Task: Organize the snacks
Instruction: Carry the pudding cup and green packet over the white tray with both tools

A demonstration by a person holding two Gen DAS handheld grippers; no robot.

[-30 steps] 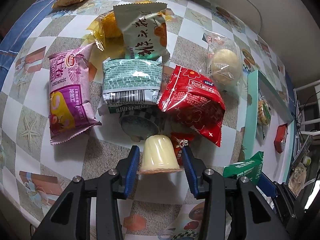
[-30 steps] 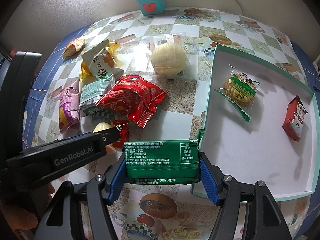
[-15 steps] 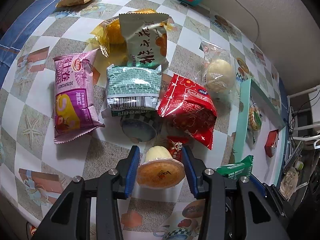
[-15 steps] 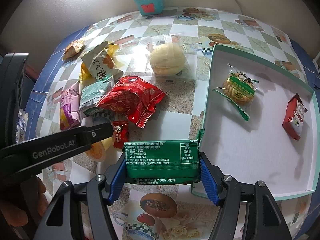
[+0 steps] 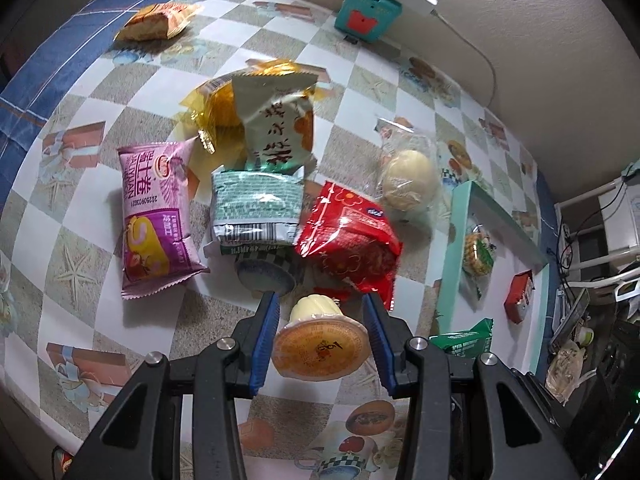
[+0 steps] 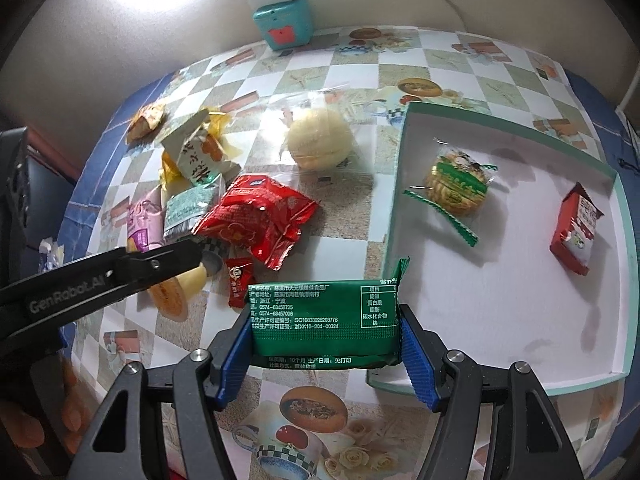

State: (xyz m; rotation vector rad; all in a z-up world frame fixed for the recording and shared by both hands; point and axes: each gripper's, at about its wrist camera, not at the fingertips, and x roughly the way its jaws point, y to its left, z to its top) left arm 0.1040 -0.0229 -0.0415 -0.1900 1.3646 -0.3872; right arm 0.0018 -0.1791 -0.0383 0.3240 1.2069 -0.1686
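Low in the left wrist view, the left gripper (image 5: 320, 340) pinches a jelly cup (image 5: 320, 344) between its blue pads, lifted off the checked tablecloth (image 5: 80, 240), orange lid toward the camera. The right gripper (image 6: 326, 340) clamps a green packet (image 6: 324, 322) (label side up) at bottom centre, overlapping the near left corner of the white tray (image 6: 520, 280).
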